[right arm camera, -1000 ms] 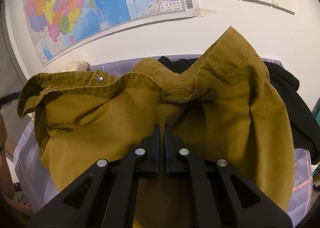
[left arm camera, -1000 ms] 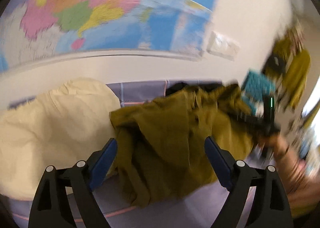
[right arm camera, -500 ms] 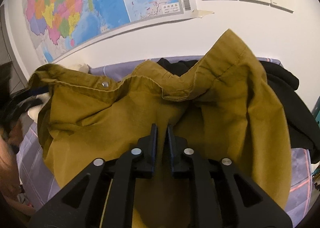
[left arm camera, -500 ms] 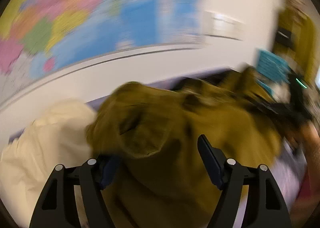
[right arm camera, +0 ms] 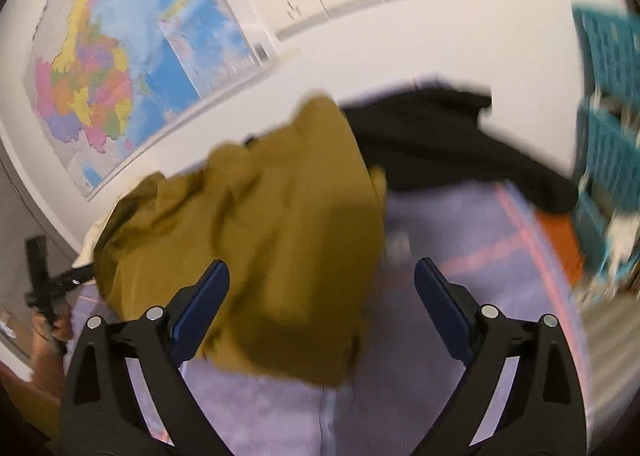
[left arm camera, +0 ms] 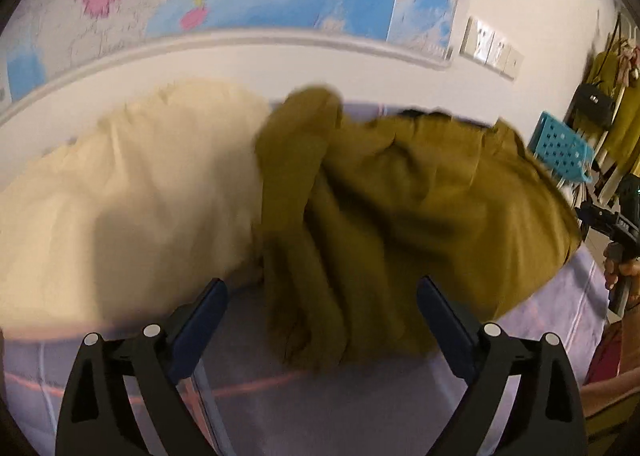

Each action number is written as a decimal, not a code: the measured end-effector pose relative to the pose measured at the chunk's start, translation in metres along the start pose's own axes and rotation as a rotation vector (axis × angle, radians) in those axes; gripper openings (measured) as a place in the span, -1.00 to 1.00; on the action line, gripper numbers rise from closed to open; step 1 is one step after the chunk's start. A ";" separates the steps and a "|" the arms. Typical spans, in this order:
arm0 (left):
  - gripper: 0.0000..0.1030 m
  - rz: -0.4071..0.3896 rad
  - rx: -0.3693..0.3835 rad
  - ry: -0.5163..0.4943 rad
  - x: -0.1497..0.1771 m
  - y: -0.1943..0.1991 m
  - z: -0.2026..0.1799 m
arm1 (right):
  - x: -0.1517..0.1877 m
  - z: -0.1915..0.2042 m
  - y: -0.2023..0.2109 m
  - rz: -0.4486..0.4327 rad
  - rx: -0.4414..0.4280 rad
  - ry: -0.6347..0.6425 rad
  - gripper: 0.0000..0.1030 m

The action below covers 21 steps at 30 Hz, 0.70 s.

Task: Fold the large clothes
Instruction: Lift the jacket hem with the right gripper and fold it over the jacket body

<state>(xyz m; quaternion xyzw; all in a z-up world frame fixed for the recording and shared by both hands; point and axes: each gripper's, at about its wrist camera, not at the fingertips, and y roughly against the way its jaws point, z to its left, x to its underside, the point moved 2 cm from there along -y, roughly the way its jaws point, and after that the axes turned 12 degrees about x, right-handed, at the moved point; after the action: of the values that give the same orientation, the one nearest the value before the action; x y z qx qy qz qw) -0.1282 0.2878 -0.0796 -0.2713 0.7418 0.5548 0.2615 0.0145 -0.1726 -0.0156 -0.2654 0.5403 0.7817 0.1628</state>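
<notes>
With both tongs — left tongs [left arm camera: 322, 306], right tongs [right arm camera: 322, 292] — springing wide and empty, the mustard garment [left arm camera: 400, 208] lies crumpled just ahead of them; regrab blindly and layers bunch.

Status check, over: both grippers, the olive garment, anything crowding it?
Left gripper and right gripper: jaws opening, gripping nothing. Olive garment lies crumpled on the sheet. Cream garment against one side, black garment behind.
</notes>
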 end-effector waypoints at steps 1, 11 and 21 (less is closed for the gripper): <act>0.81 0.014 0.007 0.013 0.004 -0.006 0.001 | 0.005 -0.002 -0.004 0.020 -0.024 -0.011 0.82; -0.39 0.052 0.033 0.044 -0.002 -0.033 -0.008 | 0.008 0.021 -0.010 0.053 -0.161 0.024 -0.51; -0.32 0.221 0.401 0.221 0.076 0.009 -0.017 | 0.033 -0.014 0.076 0.065 -0.089 0.017 -0.61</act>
<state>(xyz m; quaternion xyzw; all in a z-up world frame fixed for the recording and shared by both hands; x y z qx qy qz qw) -0.1902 0.2651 -0.1219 -0.1904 0.8861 0.3890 0.1653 -0.0496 -0.2146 0.0189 -0.2614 0.5148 0.8075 0.1205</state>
